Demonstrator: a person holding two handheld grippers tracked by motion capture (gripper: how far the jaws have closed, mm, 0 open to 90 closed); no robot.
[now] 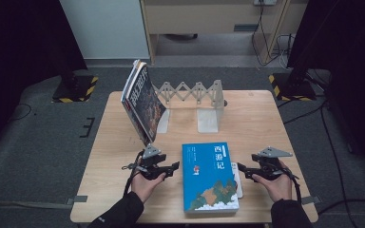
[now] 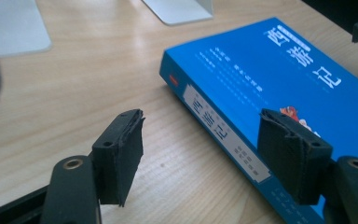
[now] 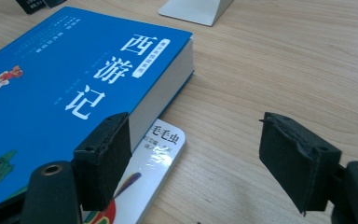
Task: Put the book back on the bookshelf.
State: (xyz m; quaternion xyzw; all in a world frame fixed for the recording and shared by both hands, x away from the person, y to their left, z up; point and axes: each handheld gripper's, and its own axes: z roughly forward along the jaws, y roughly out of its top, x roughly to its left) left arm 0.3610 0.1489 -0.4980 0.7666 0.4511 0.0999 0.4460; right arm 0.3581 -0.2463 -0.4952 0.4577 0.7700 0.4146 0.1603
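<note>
Tongs, left: left gripper point(image 1: 170, 167) sits low over the table point(image 1: 109, 156), jaws parted to a middling width with nothing between them; the pads point(image 2: 121, 154) are bare.
Tongs, right: right gripper point(image 1: 245, 172) likewise stands part-open and empty, its pads point(image 3: 105, 156) clear of any surface.
Book's place: blue book point(image 1: 209, 176) lies flat between the two grippers, its spine edge just ahead of the left jaws, its page edge just beside the right jaws.
Seen from the left tongs: the spine with its white label point(image 2: 223, 135) runs slantwise close past the far jaw, which overlaps the cover's edge in the picture; whether it touches cannot be told.
Seen from the right tongs: the white block of pages faces the jaws, and a thin glossy booklet point(image 3: 156, 161) pokes out from under the book's near corner, right by the inner jaw.
Further off: a magazine point(image 1: 141, 102) leans against the folding bookend rack point(image 1: 192, 95) well beyond both grippers.
Handling, weight: a thick volume, judged heavy enough to sag or twist out of a one-sided pinch.
Handling, surface: the cover looks smooth and a little slick; the body is stiff, the cover's overhang less so.
Where to grip: likely by the two long edges at mid-length, one gripper on the spine, one on the page edge, pads spanning the full thickness.
Risk: the right jaws could catch the booklet along with the book.
</note>
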